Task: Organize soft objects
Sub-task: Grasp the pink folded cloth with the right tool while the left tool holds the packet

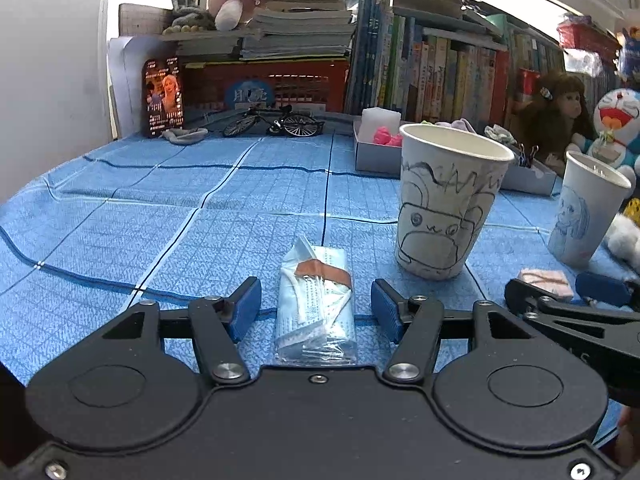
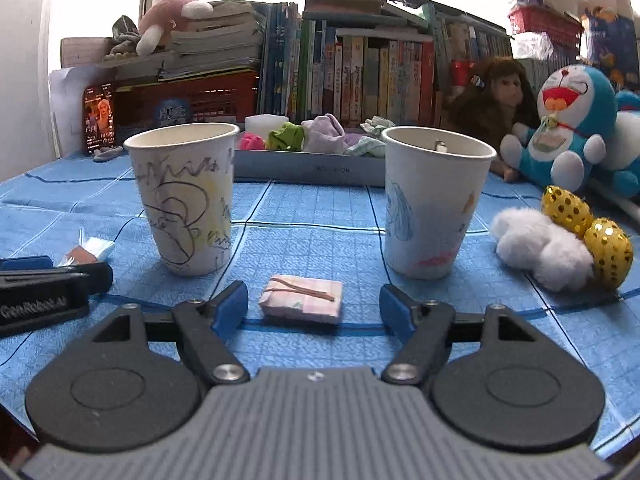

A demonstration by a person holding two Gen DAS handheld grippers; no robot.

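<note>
The left tool point(image 1: 316, 304) is gaping wide around the mask pack point(image 1: 316, 308), whose long axis is pointing to 12 o'clock. The right tool point(image 2: 314, 306) is spreading wide, the cloth bundle point(image 2: 302, 298) lying crosswise at its 12 o'clock.

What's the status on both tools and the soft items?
Both tools open, left tool straddling wrapped mask pack. Right tool straddling banded cloth bundle. Neither gripped. Two paper cups just ahead.
</note>
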